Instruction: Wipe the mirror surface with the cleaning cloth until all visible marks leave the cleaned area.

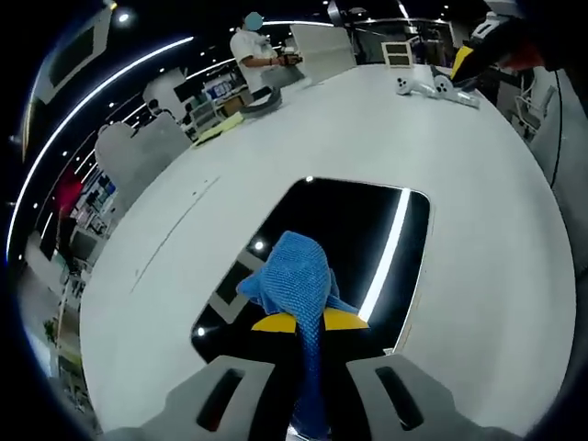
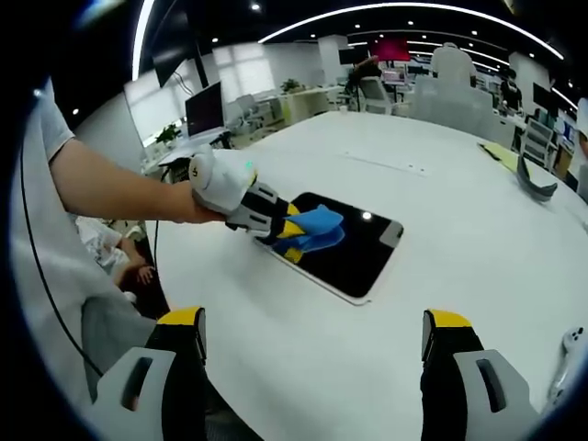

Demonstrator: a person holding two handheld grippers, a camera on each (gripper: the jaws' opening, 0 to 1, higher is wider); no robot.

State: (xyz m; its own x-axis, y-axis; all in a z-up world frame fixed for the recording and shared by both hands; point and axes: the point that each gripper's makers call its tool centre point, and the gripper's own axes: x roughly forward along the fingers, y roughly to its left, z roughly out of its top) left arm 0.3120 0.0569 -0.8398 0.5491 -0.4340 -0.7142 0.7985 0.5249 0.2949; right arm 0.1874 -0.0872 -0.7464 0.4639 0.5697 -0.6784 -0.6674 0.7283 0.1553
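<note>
A person's left tool [image 2: 292,230], its yellow-tipped jaws closed on a bunched blue cleaning cloth [image 1: 299,285], holds the cloth over a dark rectangular mirror [image 2: 354,246] lying flat on a large white worktop [image 2: 303,358]. In the right gripper view the cloth [image 2: 315,228] sits over the mirror's end nearest the person, at the side of the worktop where the person stands; whether it presses on the glass cannot be told. In the left gripper view the mirror [image 1: 363,234] reflects bright ceiling light strips, and the cloth trails down between the jaws. The right tool [image 2: 312,354] hangs above bare worktop just beside the mirror, its jaws spread wide and holding nothing. The person's bare forearm [image 2: 129,188] reaches in from the worktop's edge. At the far edge, in the left gripper view, another person [image 1: 253,50] in a white top stands by the worktop, with a white handheld device [image 1: 432,89] lying near that far edge
</note>
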